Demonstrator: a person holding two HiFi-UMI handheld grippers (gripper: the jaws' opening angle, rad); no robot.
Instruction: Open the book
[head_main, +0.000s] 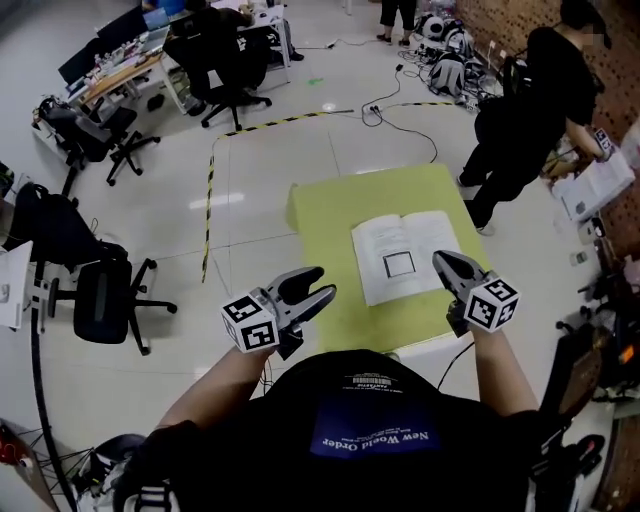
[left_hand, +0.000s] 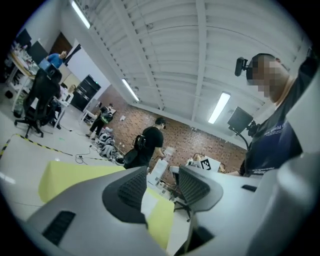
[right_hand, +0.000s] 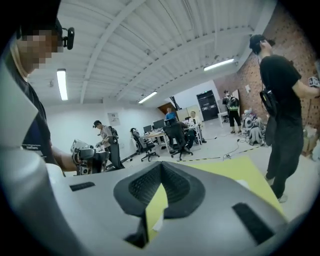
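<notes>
An open book (head_main: 400, 255) lies flat on the yellow-green table (head_main: 330, 215), white pages up, with a black square outline printed on the near page. My left gripper (head_main: 322, 282) hovers off the table's near left corner, clear of the book, jaws open and empty. In the left gripper view its jaws (left_hand: 162, 172) stand apart, with a strip of white page (left_hand: 149, 202) and table (left_hand: 75, 175) showing between them. My right gripper (head_main: 441, 260) hangs over the book's near right corner, shut with nothing in it. In the right gripper view its fingertips (right_hand: 161, 166) meet above the table (right_hand: 240, 172).
A person in black (head_main: 530, 130) stands by the table's far right corner holding papers (head_main: 595, 185). Office chairs (head_main: 110, 290) stand at the left, more chairs and desks (head_main: 215, 60) at the back. Yellow-black floor tape (head_main: 210, 200) and cables (head_main: 400, 105) run beyond the table.
</notes>
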